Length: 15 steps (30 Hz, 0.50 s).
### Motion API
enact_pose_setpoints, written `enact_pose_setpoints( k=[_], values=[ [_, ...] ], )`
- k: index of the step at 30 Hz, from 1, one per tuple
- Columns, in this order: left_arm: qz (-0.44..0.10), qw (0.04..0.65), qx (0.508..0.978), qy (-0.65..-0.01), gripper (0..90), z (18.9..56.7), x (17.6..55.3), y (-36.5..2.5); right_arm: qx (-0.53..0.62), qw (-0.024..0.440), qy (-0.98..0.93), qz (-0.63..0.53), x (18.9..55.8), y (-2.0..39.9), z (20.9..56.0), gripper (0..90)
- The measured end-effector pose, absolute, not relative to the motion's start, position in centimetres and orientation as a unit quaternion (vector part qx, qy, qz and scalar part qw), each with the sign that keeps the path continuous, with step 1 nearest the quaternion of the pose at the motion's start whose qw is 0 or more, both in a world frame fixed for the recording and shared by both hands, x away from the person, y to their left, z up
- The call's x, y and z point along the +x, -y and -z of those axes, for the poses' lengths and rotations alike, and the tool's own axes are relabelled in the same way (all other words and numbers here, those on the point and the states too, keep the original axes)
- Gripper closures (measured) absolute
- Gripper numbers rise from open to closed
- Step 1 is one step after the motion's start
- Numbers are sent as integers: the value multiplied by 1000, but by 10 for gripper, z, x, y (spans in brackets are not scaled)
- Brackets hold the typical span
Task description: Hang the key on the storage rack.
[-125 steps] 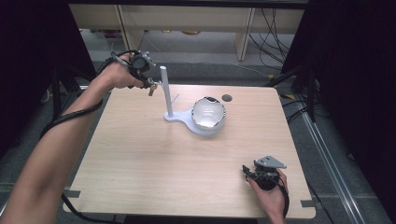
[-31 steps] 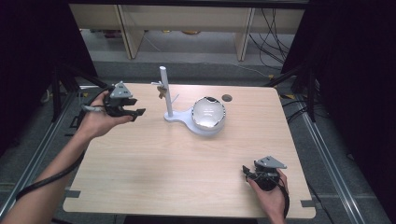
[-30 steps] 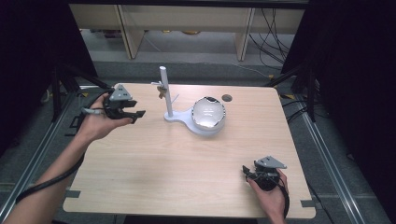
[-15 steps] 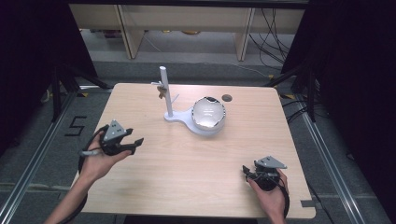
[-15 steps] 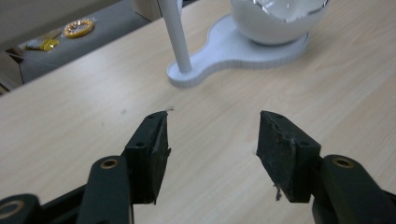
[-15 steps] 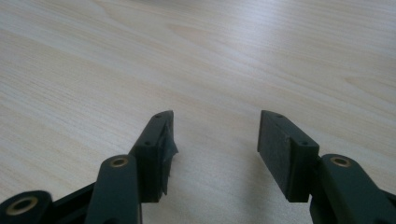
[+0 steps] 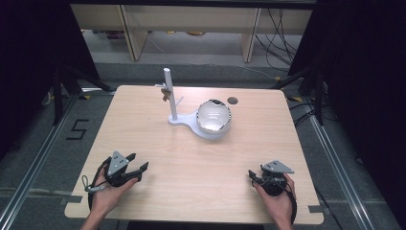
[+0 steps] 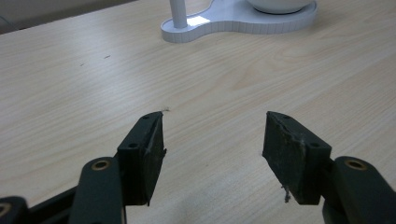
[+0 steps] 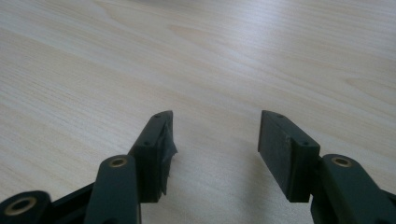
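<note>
A white stand (image 7: 171, 96) with an upright post rises from a flat white base (image 7: 184, 120) near the table's far middle. A small brownish item (image 7: 165, 92) hangs from a peg on the post. A round white bowl (image 7: 214, 116) sits on the same base, to the right of the post. My left gripper (image 7: 139, 166) rests open near the front left of the table, nothing between its jaws; the left gripper view (image 8: 212, 140) shows the base (image 8: 238, 23) ahead. My right gripper (image 7: 250, 175) lies open at the front right, empty, over bare wood (image 9: 215, 135).
A small dark round hole (image 7: 232, 100) marks the wooden table (image 7: 201, 158) behind the bowl. Dark floor, cables and shelf legs surround the table. A floor mark reading 5 (image 7: 77, 129) lies to the left.
My left gripper has come back from beside the stand's post to the table's front left, and rests low there. The right gripper has stayed put.
</note>
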<state>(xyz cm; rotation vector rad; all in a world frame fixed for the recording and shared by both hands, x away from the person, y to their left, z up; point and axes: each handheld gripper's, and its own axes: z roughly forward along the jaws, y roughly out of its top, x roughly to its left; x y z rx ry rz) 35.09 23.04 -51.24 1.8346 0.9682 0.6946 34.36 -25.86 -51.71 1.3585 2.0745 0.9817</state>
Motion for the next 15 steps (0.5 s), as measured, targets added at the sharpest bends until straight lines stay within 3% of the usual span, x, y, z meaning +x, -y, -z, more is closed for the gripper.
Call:
enact_pose_setpoints(
  k=[15],
  values=[
    [-291,471,732,-397,351,523,341,-229,495,230,-757,-361,343,259,517,453]
  ],
)
